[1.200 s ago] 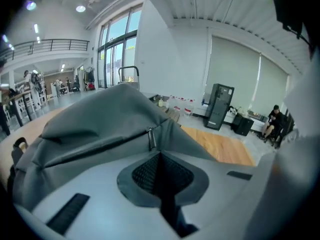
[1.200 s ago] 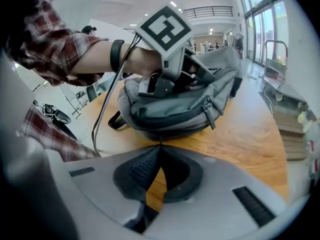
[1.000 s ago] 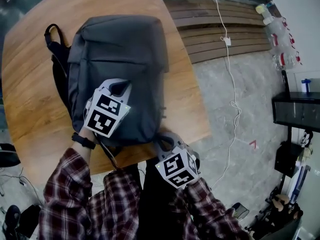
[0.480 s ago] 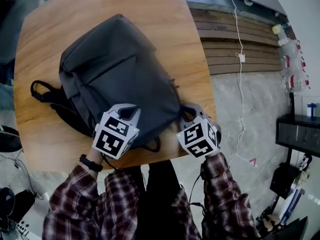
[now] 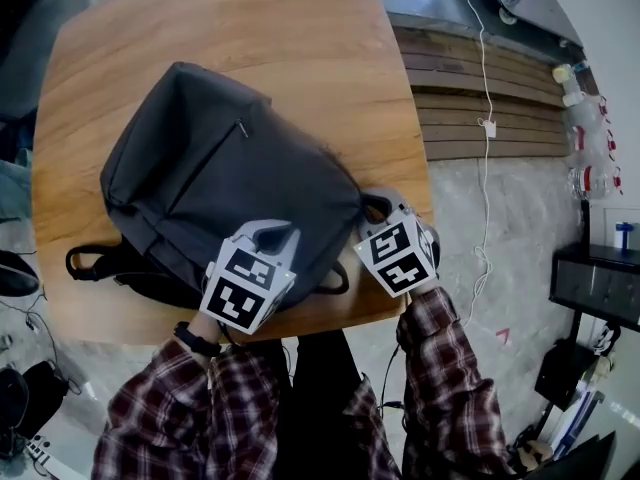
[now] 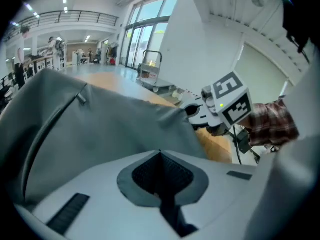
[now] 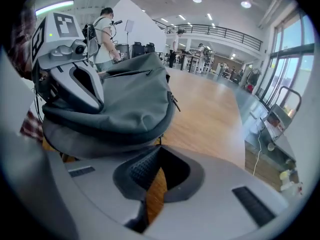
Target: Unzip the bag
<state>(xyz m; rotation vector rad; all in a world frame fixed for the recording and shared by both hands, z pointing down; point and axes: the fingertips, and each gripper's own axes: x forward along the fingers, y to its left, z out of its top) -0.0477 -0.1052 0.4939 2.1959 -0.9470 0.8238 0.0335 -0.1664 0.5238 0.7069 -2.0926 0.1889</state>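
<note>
A grey backpack [image 5: 220, 188] lies slantwise on the wooden table [image 5: 300, 28], its black straps [image 5: 100, 263] trailing at the near left. My left gripper [image 5: 275, 230] rests on the bag's near end; in the left gripper view its jaws [image 6: 160, 154] are shut, tips together against the grey fabric [image 6: 100, 129]. My right gripper [image 5: 372, 200] sits at the bag's near right corner. In the right gripper view its tips [image 7: 159, 148] meet on a thin dark zipper pull [image 7: 160, 139] hanging from the bag [image 7: 130, 94]. The zipper line looks closed.
The table's near edge [image 5: 330, 313] runs just under both grippers. A white cable [image 5: 487, 118] lies over a slatted wooden platform [image 5: 470, 78] on the floor at right, with bottles [image 5: 585, 138] and a black cabinet [image 5: 600, 278] beyond. People stand far off [image 7: 105, 34].
The backpack has swung round on the table, its top now pointing far left. My right gripper came up from below the table edge to the bag's corner. My left gripper moved to the bag's near end.
</note>
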